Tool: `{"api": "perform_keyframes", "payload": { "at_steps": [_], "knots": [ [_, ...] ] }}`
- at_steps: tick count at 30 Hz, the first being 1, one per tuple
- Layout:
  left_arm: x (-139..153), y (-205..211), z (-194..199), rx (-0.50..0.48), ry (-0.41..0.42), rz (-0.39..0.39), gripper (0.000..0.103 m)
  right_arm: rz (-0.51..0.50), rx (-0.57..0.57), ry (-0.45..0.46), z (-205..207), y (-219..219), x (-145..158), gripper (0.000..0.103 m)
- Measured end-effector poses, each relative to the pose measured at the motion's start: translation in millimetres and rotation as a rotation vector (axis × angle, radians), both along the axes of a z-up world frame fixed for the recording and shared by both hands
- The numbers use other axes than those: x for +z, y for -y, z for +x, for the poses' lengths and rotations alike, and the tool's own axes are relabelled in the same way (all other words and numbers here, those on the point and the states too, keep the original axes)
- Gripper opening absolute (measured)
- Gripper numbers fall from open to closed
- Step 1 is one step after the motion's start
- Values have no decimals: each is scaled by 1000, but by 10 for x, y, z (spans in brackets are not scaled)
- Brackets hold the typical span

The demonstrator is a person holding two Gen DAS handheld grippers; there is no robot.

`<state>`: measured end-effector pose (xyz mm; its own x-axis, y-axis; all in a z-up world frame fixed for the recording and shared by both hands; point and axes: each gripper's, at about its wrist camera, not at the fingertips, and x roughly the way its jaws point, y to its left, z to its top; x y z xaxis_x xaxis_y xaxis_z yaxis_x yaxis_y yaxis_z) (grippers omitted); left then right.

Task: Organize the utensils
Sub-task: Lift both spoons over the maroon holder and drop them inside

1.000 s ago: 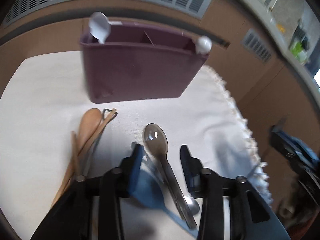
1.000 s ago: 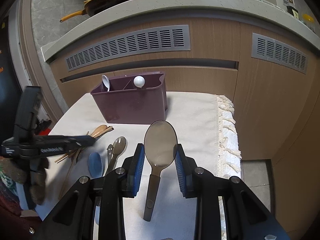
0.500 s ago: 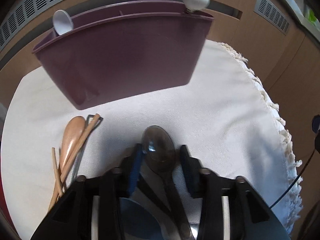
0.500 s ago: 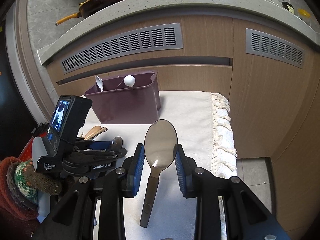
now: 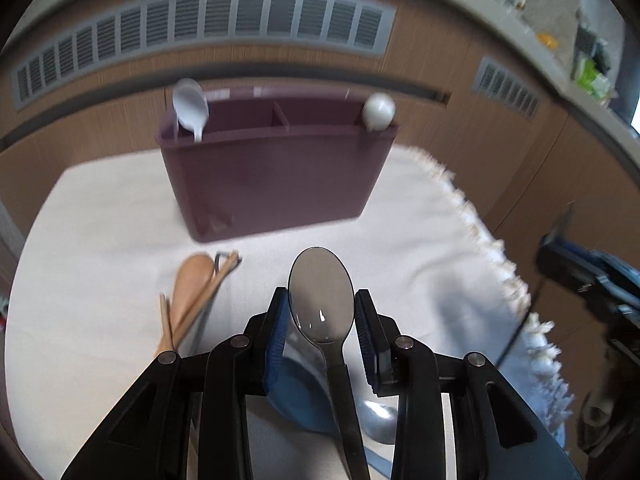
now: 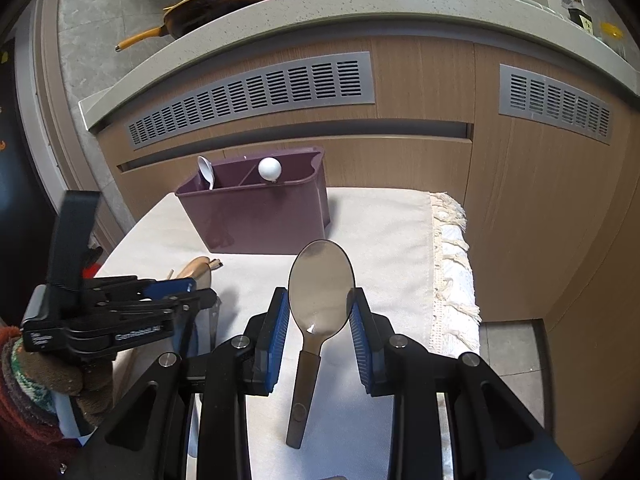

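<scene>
White cloth (image 5: 400, 232) on surface w/ maroon caddy (image 5: 272, 176); L claw (image 5: 321, 312) just closed on smoky translucent spoon (image 5: 321, 300), R claw (image 6: 319, 312) clamps grey spoon (image 6: 321, 296).

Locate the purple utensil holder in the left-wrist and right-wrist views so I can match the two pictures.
Left wrist: the purple utensil holder stands upper centre on the white cloth, beyond the left gripper.
Right wrist: it sits centre-left, against the wooden cabinet, beyond and left of the right gripper.
Shared landmark: the white spoon standing at the holder's left end.
</scene>
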<state>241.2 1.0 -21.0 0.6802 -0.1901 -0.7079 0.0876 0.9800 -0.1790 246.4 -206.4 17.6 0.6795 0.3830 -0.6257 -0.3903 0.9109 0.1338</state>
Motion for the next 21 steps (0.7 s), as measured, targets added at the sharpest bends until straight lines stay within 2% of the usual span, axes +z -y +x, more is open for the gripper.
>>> {"api": "perform_keyframes", "payload": {
  "at_steps": [4, 8, 10, 11, 13, 15, 16, 18, 21],
  "knots": [
    [178, -102, -133, -4, 104, -37, 34, -4, 3, 15, -17, -40, 55, 28],
    [347, -206, -167, 6, 170, -46, 33, 2, 8, 24, 9, -75, 101, 28],
    [639, -300, -208, -1, 233, -73, 33, 13, 17, 48, 37, -89, 196, 27],
    [762, -318, -204, -6, 267, -84, 33, 20, 22, 72, 51, -96, 291, 27],
    [1246, -421, -240, -2, 406, -99, 33, 41, 39, 150, 87, -103, 607, 27],
    [1719, -532, -225, 13, 550, -118, 34, 63, 51, 263, 158, -134, 1071, 27],
    [1845, -579, -195, 26, 598, -121, 34, 74, 54, 310, 214, -161, 1281, 27],
    [1997, -649, -49, 71, 713, -100, 34, 95, 58, 382, 375, -249, 1600, 27],
    [1881, -720, 257, 120, 747, -61, 34, 111, 71, 422, 658, -431, 1715, 28]
  ]
}}
